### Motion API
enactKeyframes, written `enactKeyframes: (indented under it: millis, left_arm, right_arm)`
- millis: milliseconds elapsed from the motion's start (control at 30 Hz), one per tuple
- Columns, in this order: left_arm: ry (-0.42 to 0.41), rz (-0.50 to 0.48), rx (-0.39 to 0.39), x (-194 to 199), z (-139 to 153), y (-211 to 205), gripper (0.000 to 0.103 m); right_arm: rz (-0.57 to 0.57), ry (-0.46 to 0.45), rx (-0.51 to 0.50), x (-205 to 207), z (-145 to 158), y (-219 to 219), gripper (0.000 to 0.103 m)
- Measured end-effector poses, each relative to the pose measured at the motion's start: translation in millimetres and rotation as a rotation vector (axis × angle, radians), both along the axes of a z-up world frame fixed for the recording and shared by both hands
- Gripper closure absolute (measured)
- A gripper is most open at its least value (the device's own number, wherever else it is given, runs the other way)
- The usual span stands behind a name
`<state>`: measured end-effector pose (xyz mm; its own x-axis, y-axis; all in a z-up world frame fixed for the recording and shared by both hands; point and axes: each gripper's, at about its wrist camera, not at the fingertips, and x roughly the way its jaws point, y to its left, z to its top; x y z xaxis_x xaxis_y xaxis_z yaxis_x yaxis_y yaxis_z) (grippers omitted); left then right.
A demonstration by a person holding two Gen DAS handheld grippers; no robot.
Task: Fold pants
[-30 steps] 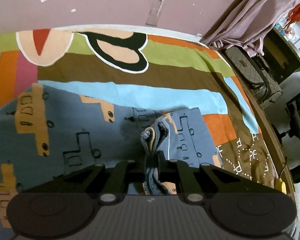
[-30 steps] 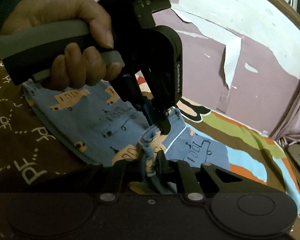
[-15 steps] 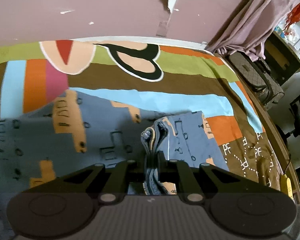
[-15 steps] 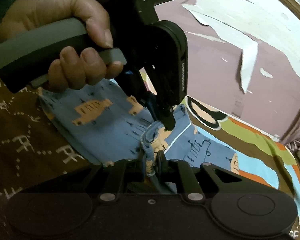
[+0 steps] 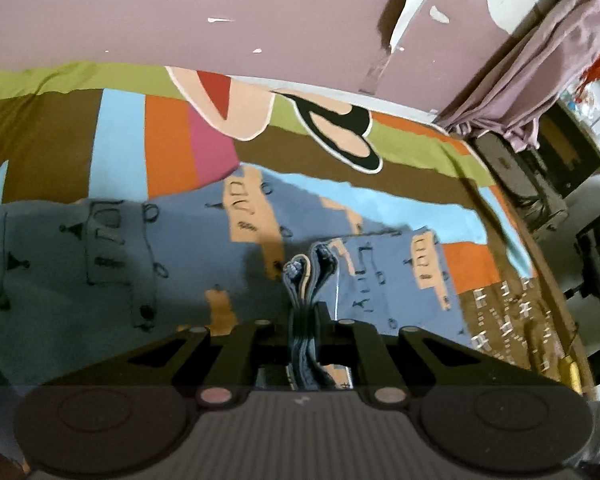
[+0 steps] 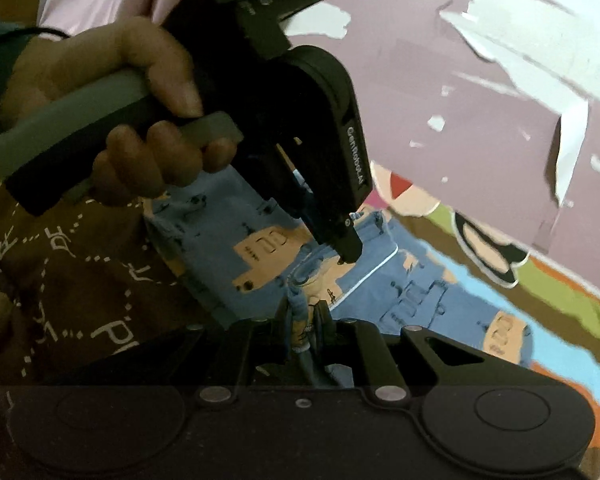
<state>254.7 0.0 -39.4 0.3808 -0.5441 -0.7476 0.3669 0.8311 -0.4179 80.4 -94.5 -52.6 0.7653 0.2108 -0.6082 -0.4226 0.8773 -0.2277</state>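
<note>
The blue pants (image 5: 180,264) with orange bus prints lie on the colourful bedspread (image 5: 148,140). My left gripper (image 5: 306,314) is shut on a bunched edge of the pants and holds it lifted. My right gripper (image 6: 306,320) is shut on another bunched edge of the same pants (image 6: 412,292). In the right wrist view the left gripper (image 6: 346,252) hangs just above and beyond the right one, held by a hand (image 6: 112,120), with its tips on the cloth.
A purple wall (image 5: 180,12) with peeling paint runs behind the bed. A purple curtain (image 5: 540,80) and dark bags (image 5: 520,176) stand at the right beside the bed's edge. A brown patterned part of the bedspread (image 6: 80,272) lies to the left.
Both grippers have carried the gripped pants edges leftward and up over the rest of the pants. More of the pants leg now shows at the left. Both grips are unchanged.
</note>
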Motion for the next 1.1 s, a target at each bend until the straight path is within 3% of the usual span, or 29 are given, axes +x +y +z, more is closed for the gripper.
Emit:
enactKeyframes:
  millis: [167,267,333,400,600,833,933,1000,1100]
  left_arm:
    - [0.049,0.062,-0.030,0.5,-17.9,10.7,0.085]
    - [0.025,0.102,-0.042,-8.9,-15.7,25.9,0.067]
    - [-0.013,0.138,-0.028,-23.1,-11.8,34.4,0.046]
    - [-0.029,0.168,-0.018,-37.9,-11.7,39.2,0.045]
    - [-0.060,0.205,0.025,-65.0,-16.7,27.6,0.043]
    - [-0.125,0.175,0.228,-77.0,-25.0,-4.6,0.043]
    - [-0.173,0.157,0.280,-84.1,-28.3,-12.5,0.041]
    - [-0.195,0.146,0.296,-86.9,-29.6,-13.7,0.039]
    - [-0.195,0.142,0.280,-86.1,-29.1,-10.5,0.038]
  right_arm:
    - [0.023,0.027,0.002,-0.5,-7.0,-0.5,0.078]
    - [0.030,-0.009,0.003,-10.5,4.0,-13.1,0.053]
    - [0.034,-0.039,0.004,-11.4,13.3,-25.9,0.028]
    - [0.038,-0.075,-0.018,-7.2,21.3,-38.8,0.021]
    - [0.020,-0.112,-0.133,46.3,26.6,-73.4,0.016]
    - [0.020,-0.022,-0.017,123.3,13.1,-70.9,0.016]
    - [0.054,0.012,-0.057,136.4,-6.7,-54.7,0.014]
    - [0.059,-0.033,-0.101,137.0,-17.7,-49.0,0.004]
    - [0.043,-0.082,-0.099,132.4,-10.2,-54.8,0.003]
